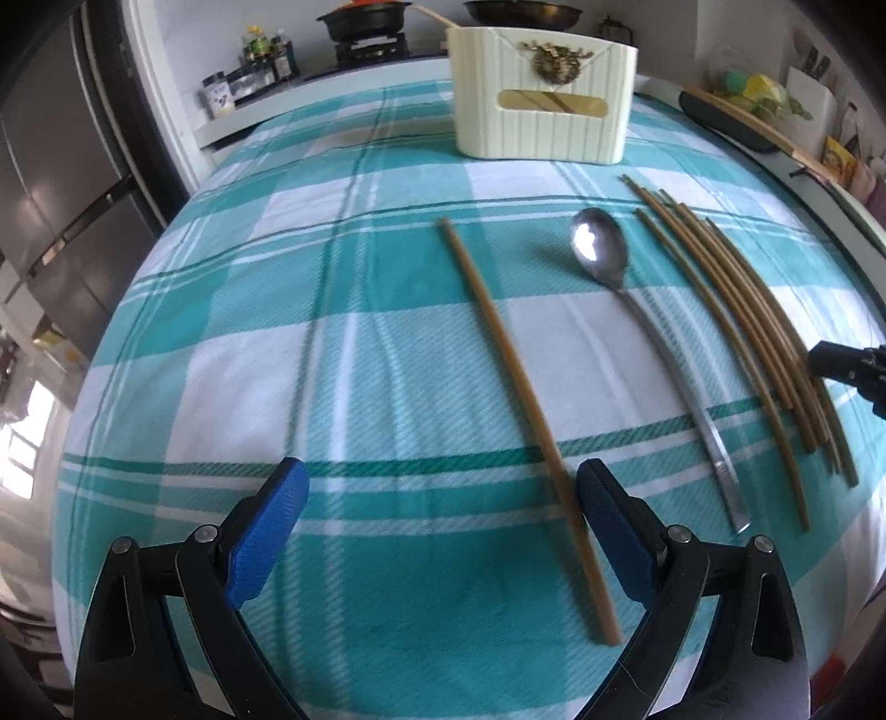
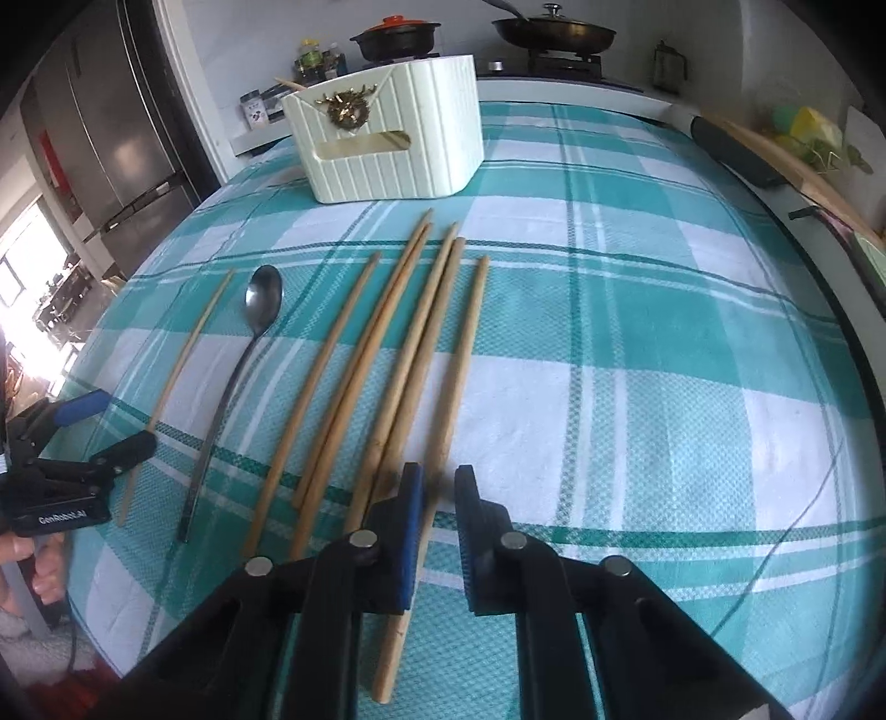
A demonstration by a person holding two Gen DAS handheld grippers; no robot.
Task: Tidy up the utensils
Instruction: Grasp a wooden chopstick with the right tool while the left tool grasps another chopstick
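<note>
A cream utensil holder (image 1: 542, 105) stands at the far side of the checked tablecloth; it also shows in the right wrist view (image 2: 387, 138). My left gripper (image 1: 443, 487) is open, its jaws on either side of a lone wooden chopstick (image 1: 515, 387) near its lower end. A metal spoon (image 1: 653, 332) lies to its right, then a bunch of several chopsticks (image 1: 753, 343). My right gripper (image 2: 437, 482) is nearly shut, its jaws around the rightmost chopstick (image 2: 459, 376) of the bunch. The spoon (image 2: 238, 376) and the lone chopstick (image 2: 177, 376) lie to the left there.
The teal and white tablecloth (image 2: 664, 360) covers the table. A stove with pots (image 2: 476, 39) and jars stands behind it. A fridge (image 2: 99, 122) is at the left. A cutting board and knife (image 2: 775, 155) lie at the right edge.
</note>
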